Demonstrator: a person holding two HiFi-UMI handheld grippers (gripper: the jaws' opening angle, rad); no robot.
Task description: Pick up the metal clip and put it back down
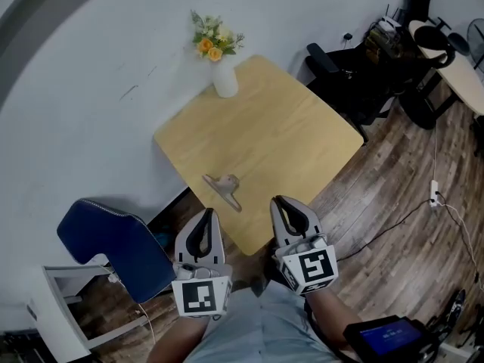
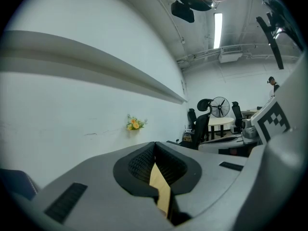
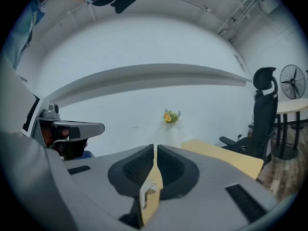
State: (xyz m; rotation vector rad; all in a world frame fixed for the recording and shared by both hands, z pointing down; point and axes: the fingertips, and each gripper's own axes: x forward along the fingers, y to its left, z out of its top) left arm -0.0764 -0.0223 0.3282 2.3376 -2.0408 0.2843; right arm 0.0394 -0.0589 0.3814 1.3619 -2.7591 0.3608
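Near the front edge of the table, the metal clip lay just beyond the left gripper and right gripper, both closed and empty; approaching unopened could have nudged it off.

Grey metal clip, tan table, blue chair

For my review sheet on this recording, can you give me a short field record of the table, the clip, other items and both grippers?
Table: light wooden square table, set against a white wall
Clip: silver metal clip, lying on the table towards its near corner, touched by neither gripper
Vase: white vase of yellow flowers, at the far corner
Chair: blue chair, left of the table
Left gripper: jaws together, empty
Right gripper: jaws together, empty
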